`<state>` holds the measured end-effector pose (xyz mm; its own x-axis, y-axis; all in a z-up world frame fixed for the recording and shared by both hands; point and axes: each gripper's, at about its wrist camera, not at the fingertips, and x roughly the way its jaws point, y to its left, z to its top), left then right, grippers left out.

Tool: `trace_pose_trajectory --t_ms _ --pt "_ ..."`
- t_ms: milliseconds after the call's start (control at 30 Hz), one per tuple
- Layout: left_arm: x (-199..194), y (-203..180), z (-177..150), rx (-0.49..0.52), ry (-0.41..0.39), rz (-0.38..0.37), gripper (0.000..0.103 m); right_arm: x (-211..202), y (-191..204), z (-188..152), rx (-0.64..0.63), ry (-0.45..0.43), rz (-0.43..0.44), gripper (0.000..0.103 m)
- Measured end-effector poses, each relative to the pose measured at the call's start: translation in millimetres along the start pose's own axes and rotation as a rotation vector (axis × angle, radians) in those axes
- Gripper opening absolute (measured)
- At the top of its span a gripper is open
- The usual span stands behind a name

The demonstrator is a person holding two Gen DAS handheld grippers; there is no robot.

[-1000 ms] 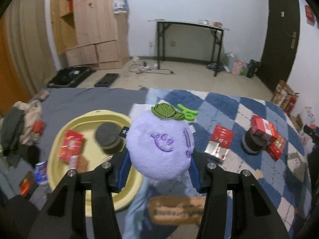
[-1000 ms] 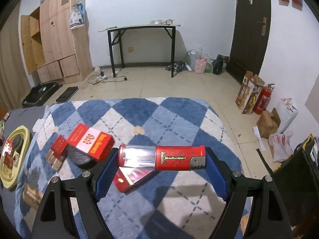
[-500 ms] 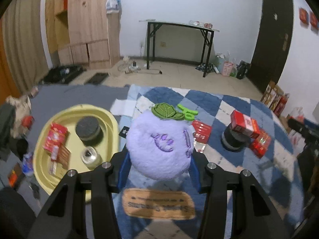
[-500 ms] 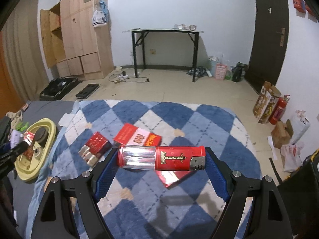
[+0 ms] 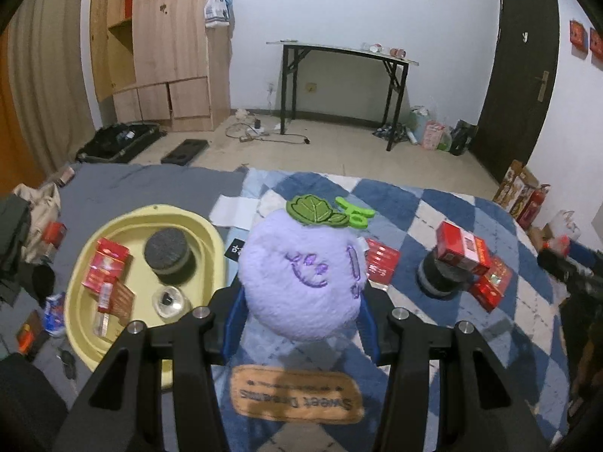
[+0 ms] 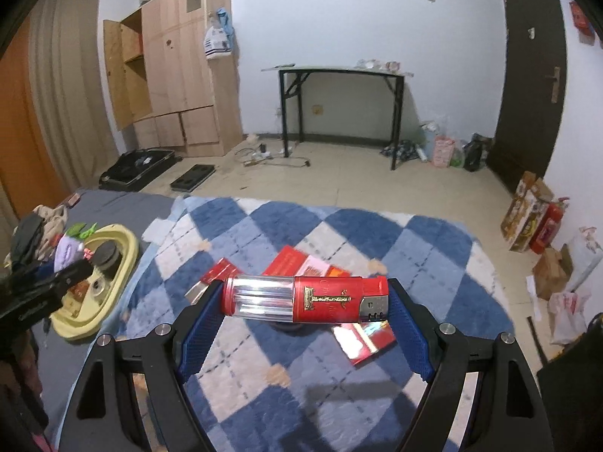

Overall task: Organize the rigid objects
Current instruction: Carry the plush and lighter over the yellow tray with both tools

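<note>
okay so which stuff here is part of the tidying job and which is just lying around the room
Job: purple plush in left claw; red lighter in right claw; yellow tub; red boxes.
Lying about: clothes pile, black folding table, fire extinguisher.

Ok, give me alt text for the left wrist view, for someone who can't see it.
The left gripper holds a round purple plush toy with a green leaf above a blue checkered blanket. To its left sits a yellow tray holding red packets and a black disc; red boxes lie to the right.
</note>
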<state>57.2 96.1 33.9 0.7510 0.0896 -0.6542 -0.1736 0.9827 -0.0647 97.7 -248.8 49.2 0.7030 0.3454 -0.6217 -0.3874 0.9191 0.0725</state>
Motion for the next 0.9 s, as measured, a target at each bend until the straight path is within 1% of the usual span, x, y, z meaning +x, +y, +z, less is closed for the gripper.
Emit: trace_pose_trajectory --t_ms 67,133,200,267,333,367,433,500,567,633,700,800,900 --pt "-1 11 5 -0.016 -0.007 0.006 0.052 7 8 -3 -0.033 0.023 0.013 0.082" --pt "-1 29 10 -0.032 -0.011 0.021 0.052 19 22 -5 -0.067 0.045 0.05 0.082" --pt "0 51 15 -0.04 -0.002 0.052 0.052 33 44 -5 -0.102 0.075 0.094 0.082" --pt "3 78 18 -0.038 0.002 0.09 0.052 43 70 -2 -0.136 0.086 0.147 0.082" --pt "10 113 18 -0.035 0.019 0.11 0.052 55 110 1 -0.191 0.096 0.206 0.082" --pt "16 132 14 -0.058 0.037 0.115 0.052 60 131 1 -0.211 0.098 0.239 0.082" --pt "30 173 0 -0.157 0.082 0.184 0.052 73 174 2 -0.247 0.1 0.302 0.082" --pt "41 201 -10 -0.219 0.108 0.195 0.052 88 217 0 -0.287 0.115 0.337 0.082" --pt "50 222 -18 -0.255 0.119 0.231 0.052 109 260 -7 -0.314 0.154 0.374 0.082" --pt "57 245 -26 -0.308 0.122 0.234 0.052 128 290 -14 -0.323 0.189 0.399 0.082" --pt "60 258 -32 -0.337 0.126 0.249 0.052 143 313 -22 -0.346 0.205 0.402 0.082" --pt "65 269 -44 -0.405 0.14 0.237 0.052 162 329 -31 -0.344 0.232 0.411 0.082" --pt "74 272 -50 -0.423 0.159 0.23 0.052 180 342 -35 -0.352 0.245 0.404 0.082"
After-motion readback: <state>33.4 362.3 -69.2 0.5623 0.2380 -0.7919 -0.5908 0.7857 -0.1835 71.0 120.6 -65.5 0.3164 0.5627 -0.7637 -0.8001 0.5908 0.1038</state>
